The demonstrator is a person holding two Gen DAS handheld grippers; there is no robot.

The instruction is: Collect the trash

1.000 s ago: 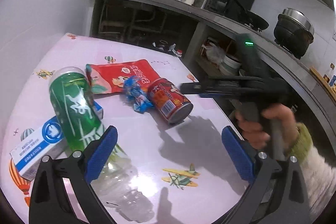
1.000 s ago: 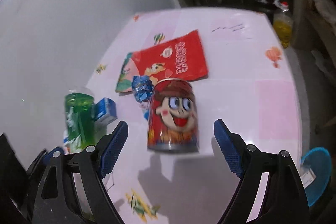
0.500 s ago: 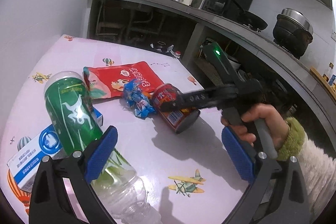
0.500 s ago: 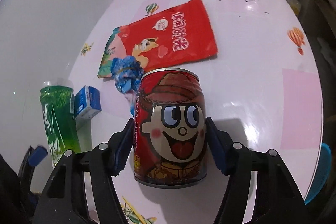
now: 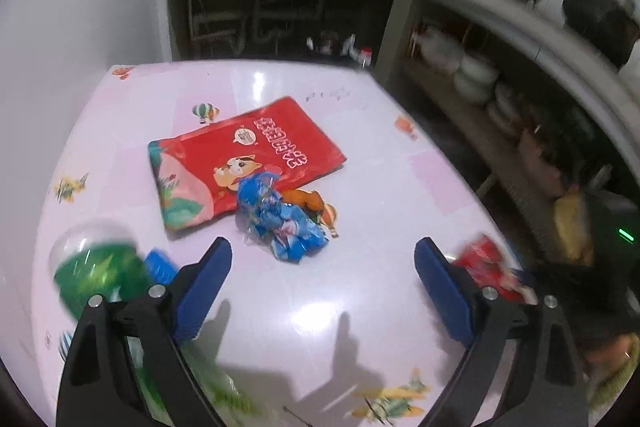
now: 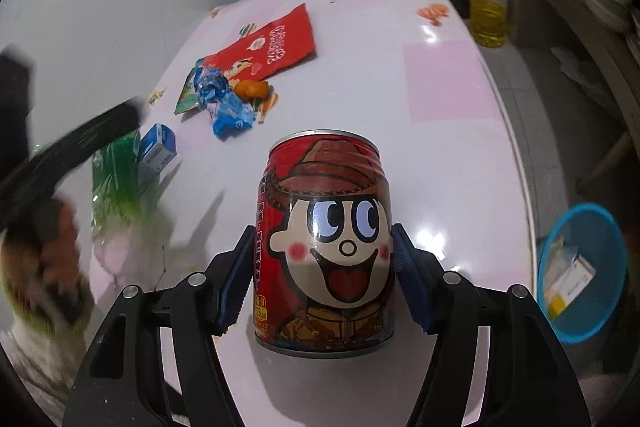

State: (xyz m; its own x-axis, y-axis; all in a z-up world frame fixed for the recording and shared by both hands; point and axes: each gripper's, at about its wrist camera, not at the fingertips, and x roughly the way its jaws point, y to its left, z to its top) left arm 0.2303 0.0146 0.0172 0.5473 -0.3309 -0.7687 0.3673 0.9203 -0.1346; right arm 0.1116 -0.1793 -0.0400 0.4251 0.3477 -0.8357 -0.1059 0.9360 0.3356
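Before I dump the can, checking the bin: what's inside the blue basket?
Inside the blue basket lies a white carton with yellow print. Its rim hides the bottom and the rest.

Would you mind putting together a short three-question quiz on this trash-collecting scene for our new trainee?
1. True or false: the right gripper is shut on the red cartoon can.
2. Multiple choice: what lies against the near edge of the red snack bag? A) the crumpled blue wrapper B) a spoon C) a glass
3. Fill in: the left gripper is ____ and holds nothing.

Key
1. True: both pads press the can's sides.
2. A: the wrapper overlaps the bag's near edge, on the pink table.
3. Open: its fingers stand wide apart above the table, with the green bottle off to its left.
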